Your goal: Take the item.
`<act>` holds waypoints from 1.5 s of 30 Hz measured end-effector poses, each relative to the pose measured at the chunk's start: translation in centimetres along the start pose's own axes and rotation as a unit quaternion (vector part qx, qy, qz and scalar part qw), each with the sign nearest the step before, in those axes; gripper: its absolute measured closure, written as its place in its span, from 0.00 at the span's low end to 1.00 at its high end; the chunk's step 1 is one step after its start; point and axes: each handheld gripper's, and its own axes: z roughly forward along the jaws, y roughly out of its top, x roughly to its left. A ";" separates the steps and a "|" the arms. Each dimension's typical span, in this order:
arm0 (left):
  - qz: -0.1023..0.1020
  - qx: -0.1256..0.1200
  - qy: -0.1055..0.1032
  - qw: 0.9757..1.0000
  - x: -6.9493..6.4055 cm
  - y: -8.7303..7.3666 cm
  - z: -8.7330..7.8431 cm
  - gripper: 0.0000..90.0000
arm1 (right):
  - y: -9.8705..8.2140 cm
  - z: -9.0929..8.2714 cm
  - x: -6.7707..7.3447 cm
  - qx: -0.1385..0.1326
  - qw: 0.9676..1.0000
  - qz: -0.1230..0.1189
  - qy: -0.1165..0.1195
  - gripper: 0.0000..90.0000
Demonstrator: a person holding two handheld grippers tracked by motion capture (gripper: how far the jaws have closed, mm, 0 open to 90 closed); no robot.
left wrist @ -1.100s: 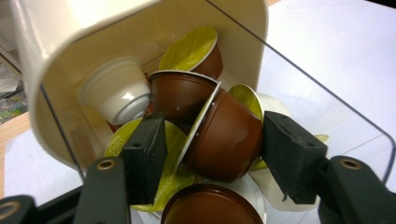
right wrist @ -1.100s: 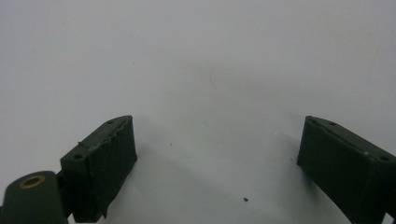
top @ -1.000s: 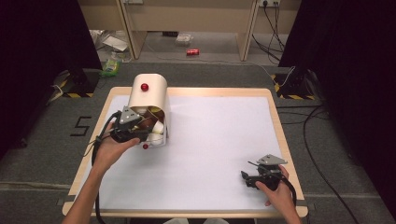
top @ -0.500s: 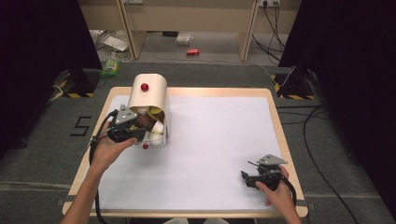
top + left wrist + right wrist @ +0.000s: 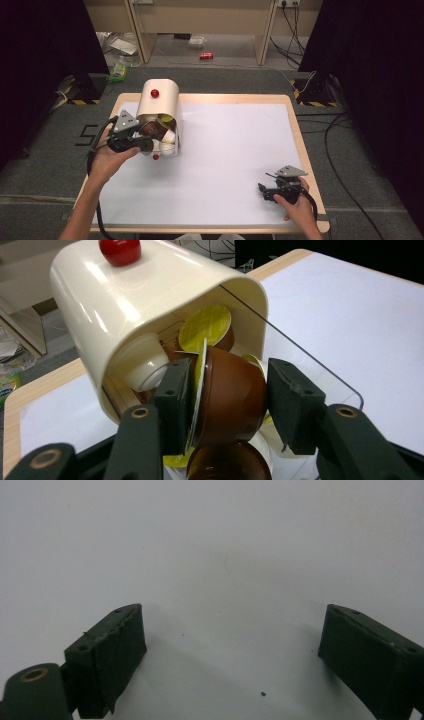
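A white-topped table (image 5: 235,150) carries a cream, arch-shaped dispenser (image 5: 159,107) with a red knob (image 5: 119,250) on its top, standing at the far left and crammed with coffee pods. At the dispenser's open front the left gripper (image 5: 227,405) clamps a brown pod (image 5: 230,395) with a yellow-green foil lid between its jaws, just clear of the opening. Near the table's front right corner, the right gripper (image 5: 230,660) rests over bare white surface, jaws spread wide with nothing between them.

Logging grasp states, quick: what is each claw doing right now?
Left claw: closed on a brown capsule at the mouth of the cream dispenser.
Right claw: open, holding nothing, over the white table.
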 end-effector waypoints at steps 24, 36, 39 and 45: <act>-0.039 -0.030 0.029 0.998 3.1 -1.8 -4.4 0.59 | 0.0 0.0 0.0 0.000 1.000 -0.001 0.000 0.13; -0.069 -0.031 0.053 0.996 4.7 -4.1 -4.9 0.59 | 0.0 0.0 0.0 0.000 1.000 0.000 0.000 0.13; -0.083 -0.029 0.060 0.994 5.2 -5.1 -4.7 0.59 | 0.0 0.0 0.0 0.000 1.000 -0.001 0.000 0.13; -0.100 -0.025 0.069 0.992 5.6 -6.7 -4.0 0.59 | 0.0 0.0 0.0 0.000 1.000 0.000 0.000 0.13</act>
